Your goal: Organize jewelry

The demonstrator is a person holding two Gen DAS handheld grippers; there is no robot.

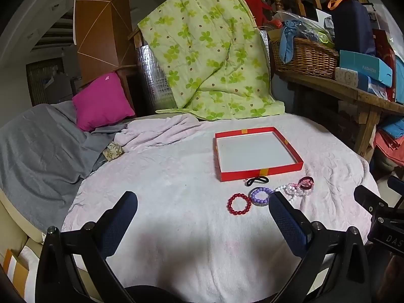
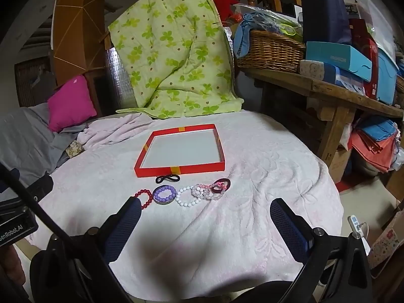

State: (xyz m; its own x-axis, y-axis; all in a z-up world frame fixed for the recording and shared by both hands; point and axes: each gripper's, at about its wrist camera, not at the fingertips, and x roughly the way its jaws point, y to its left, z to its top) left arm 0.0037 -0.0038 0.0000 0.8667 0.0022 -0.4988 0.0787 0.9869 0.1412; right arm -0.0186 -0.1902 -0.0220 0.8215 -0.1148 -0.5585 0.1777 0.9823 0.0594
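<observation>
The red tray (image 1: pixel 260 171) sat on the pale pink cloth (image 1: pixel 176 227), its white floor bare; nothing lay inside it; the jewelry lay in a row on the cloth just in front of its near wall. A black loop (image 1: pixel 256 180) lay closest to that wall; nearer the cameras came a red bracelet (image 1: pixel 239 204), a purple bracelet (image 1: pixel 261 195) just beside it, then white beads (image 1: pixel 290 189) touching a pink cluster (image 1: pixel 304 186), with a dark red ring (image 1: pixel 307 180) at the far end. The left gripper (image 1: pixel 203 202) hovered above the cloth with its jaws wide and nothing between them; the right gripper (image 2: pixel 205 209) likewise stood wide and held nothing. A wicker basket (image 1: pixel 303 56) on the wooden bench (image 1: pixel 353 93) held blue cloth and plastic bags; beside it lay a blue box (image 1: pixel 364 68). From the left wrist, the whole red bracelet showed, while one finger (image 1: pixel 287 217) covered part of the white beads; from the right wrist, the white beads (image 2: pixel 186 197) showed as a full loop, while one finger (image 2: pixel 128 217) hid part of the red bracelet (image 2: pixel 144 198). Only the left wrist view took in much of the grey blanket (image 1: pixel 38 151); only the right wrist view showed a white remote (image 2: pixel 354 223) at the far right.
</observation>
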